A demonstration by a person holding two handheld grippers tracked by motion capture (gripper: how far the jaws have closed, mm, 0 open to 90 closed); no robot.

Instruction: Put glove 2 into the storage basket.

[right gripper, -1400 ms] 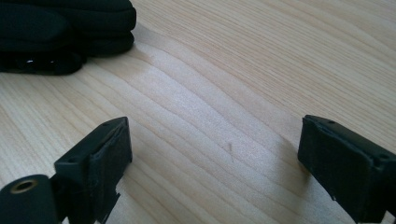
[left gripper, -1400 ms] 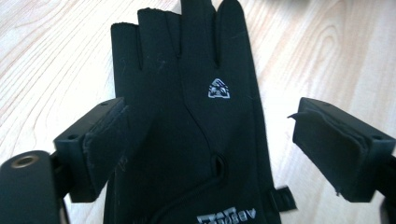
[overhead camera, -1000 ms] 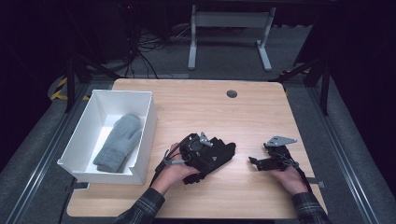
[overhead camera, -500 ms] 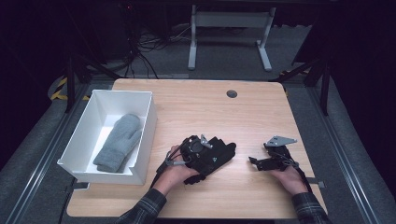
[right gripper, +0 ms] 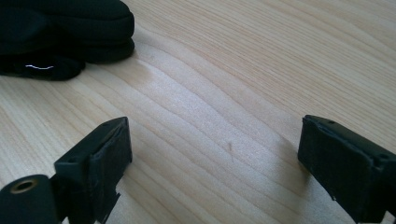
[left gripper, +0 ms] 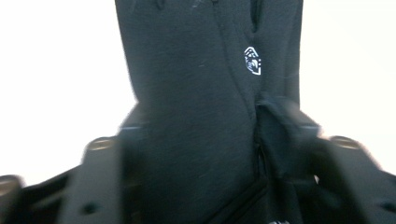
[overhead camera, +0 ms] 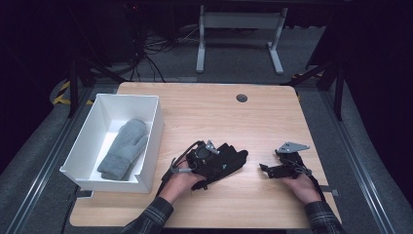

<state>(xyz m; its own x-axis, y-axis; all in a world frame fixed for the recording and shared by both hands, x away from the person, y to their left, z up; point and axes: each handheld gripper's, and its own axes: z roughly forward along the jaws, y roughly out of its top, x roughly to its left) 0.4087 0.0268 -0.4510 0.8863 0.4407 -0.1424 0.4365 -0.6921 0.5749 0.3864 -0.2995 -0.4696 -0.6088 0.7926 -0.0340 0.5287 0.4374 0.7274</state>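
Note:
A black glove (overhead camera: 233, 160) lies on the wooden table (overhead camera: 219, 112) near the front middle, and my left gripper (overhead camera: 214, 164) is shut on its cuff end. In the left gripper view the glove (left gripper: 196, 93) runs up between the two jaws, creased at the right jaw, with a small white logo on it. My right gripper (overhead camera: 266, 169) rests open to the glove's right, apart from it. Bare wood lies between the jaws of my right gripper (right gripper: 215, 154), and the glove's tip (right gripper: 60, 28) is at the upper left. A grey mitten (overhead camera: 122, 148) lies in the white bin (overhead camera: 155, 126).
The white bin stands along the table's left edge. A dark round cable hole (overhead camera: 241, 98) sits near the table's far edge. A metal desk frame (overhead camera: 238, 34) stands on the floor beyond the table. Bare wood stretches behind both grippers.
My left gripper and the black glove have shifted very slightly. The right gripper has stayed where it was.

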